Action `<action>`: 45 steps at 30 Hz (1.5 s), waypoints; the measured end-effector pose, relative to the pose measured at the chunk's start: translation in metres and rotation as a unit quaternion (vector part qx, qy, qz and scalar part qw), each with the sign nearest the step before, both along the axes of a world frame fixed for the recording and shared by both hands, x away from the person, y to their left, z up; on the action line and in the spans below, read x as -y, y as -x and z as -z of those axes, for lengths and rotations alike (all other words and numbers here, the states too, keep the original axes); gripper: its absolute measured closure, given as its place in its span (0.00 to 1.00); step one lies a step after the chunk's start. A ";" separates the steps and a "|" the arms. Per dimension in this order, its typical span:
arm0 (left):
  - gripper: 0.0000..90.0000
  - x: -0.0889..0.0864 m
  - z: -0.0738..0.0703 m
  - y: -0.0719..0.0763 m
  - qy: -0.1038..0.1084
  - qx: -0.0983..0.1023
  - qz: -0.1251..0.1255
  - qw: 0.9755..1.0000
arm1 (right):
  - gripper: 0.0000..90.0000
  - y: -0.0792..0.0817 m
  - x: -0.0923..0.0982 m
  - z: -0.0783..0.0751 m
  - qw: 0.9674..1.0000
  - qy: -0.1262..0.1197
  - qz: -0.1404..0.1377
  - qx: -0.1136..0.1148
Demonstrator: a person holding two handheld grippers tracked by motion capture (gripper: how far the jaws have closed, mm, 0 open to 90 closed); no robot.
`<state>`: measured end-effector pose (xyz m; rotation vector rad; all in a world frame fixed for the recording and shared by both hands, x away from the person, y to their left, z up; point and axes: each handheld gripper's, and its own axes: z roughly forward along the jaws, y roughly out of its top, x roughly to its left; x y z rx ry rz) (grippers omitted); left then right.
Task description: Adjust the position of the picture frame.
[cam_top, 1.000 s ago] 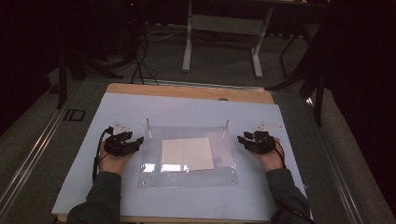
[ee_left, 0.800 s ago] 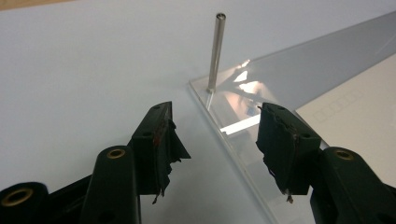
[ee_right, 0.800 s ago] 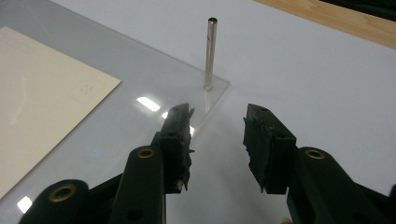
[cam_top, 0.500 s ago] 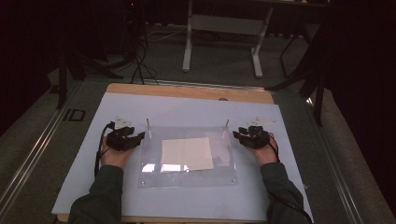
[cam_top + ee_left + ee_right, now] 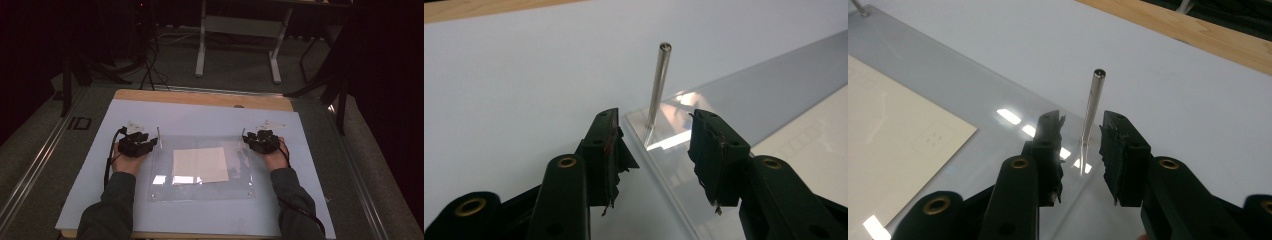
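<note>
Both grippers moved inward; left gripper (image 5: 656, 150) and right gripper (image 5: 1082, 152), jaws closing, straddle 2 metal posts (image 5: 658, 85) ungripped. Center pads, then squeeze evenly.

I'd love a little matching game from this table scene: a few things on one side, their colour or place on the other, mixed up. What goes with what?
Things:
1. clear sheet
2. paper
3. left pin
4. left claw

Descriptions:
A. cream, lying flat under the see-through cover
B. black, jaws apart in front of a post
C. see-through, lying on the pale blue mat
D. thin metal, upright at a corner

Pairs: 1-C, 2-A, 3-D, 4-B
</note>
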<state>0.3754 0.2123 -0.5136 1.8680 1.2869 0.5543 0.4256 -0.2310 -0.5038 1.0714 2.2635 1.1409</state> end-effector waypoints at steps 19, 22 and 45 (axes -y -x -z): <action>0.70 0.015 0.002 -0.024 -0.006 -0.003 0.022 1.000 | 0.78 -0.025 -0.008 0.010 0.999 -0.024 0.024 -0.011; 0.73 0.017 0.003 -0.026 -0.004 -0.002 0.026 1.000 | 0.78 -0.028 -0.011 0.012 0.999 -0.024 0.019 -0.011; 0.88 0.017 0.017 -0.042 0.016 -0.004 0.017 1.000 | 0.84 -0.040 -0.020 0.024 0.998 -0.038 0.030 -0.031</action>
